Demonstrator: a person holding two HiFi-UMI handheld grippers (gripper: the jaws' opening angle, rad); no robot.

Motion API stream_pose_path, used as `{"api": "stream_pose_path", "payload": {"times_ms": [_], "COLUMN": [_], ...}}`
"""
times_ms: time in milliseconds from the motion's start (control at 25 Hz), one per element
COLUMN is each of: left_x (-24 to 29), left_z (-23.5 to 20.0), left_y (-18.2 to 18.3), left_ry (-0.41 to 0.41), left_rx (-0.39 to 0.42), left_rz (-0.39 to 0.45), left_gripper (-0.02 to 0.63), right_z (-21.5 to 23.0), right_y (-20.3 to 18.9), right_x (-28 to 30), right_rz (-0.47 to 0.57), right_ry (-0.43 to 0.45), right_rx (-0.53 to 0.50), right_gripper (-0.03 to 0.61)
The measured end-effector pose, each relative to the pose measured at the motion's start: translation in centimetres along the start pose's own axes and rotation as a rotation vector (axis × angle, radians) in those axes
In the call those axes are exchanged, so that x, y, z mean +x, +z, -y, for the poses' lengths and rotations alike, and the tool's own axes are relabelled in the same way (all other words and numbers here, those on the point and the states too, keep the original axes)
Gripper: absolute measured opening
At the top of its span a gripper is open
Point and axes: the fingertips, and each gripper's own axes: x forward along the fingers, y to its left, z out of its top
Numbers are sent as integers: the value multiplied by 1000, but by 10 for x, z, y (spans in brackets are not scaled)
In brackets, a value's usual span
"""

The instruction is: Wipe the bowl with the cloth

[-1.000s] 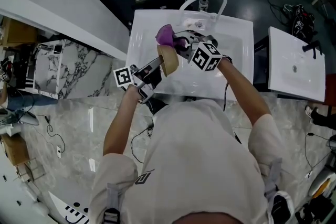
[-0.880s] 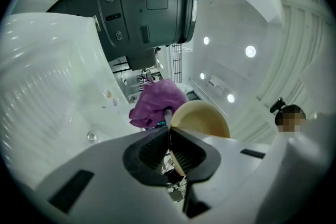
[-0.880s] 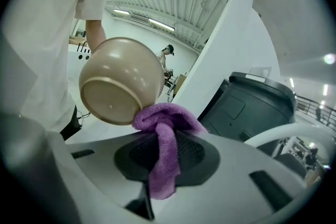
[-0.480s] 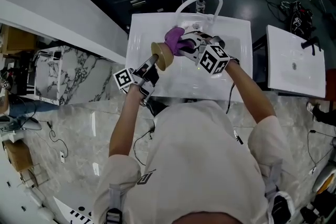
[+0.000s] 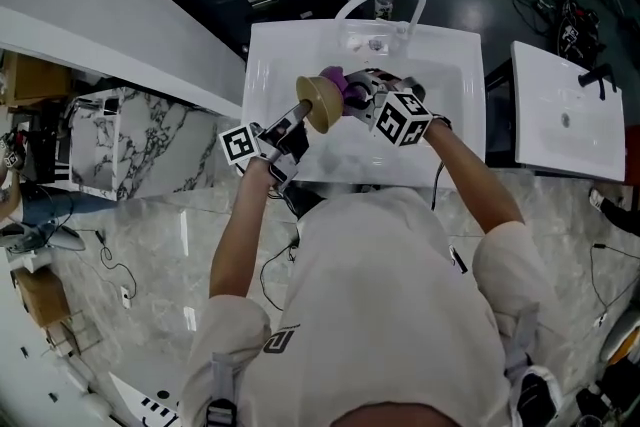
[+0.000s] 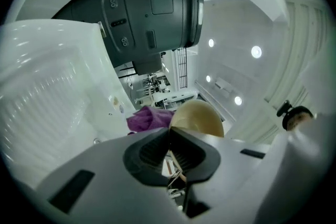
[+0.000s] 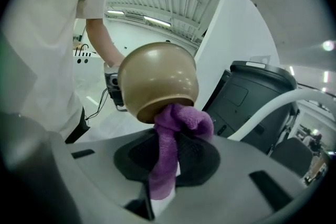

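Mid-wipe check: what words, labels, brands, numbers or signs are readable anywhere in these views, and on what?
None legible as words or numbers.
The marker cube on the left tool, whose jaws are closing on the bowl: square pattern, no letters.
The marker cube on the right tool: square pattern only.
The sleeve emblem: a logo shape, no readable text.
The dark unit's buttons: icons too small to read.

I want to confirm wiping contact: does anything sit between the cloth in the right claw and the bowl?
Nothing visible does. The purple cloth, pinched in the right claw, presses straight against the outer base of the bowl.
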Motion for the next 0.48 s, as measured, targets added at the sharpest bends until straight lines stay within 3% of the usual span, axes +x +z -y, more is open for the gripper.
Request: {"api": "stream_pose_path", "payload": {"times_ms": [120,240,480], "left_x": [-1,-10,-8], "left_z": [-3,-19,-20], "left_y": [-7,-1,14], "left_ry": [28,65,43], "left_rx": [30,6,-19], "left_rz": [-16,45,91], "left_gripper": [18,18,18], "right_z": [13,17,-17], "right_y": [3,7,6], "right_x": [-7,-19,-14], "right_rz": [21,44,30], "right_ry": [-34,-44,52], "right_rx": [30,49,14], "right_gripper": [60,60,60]}}
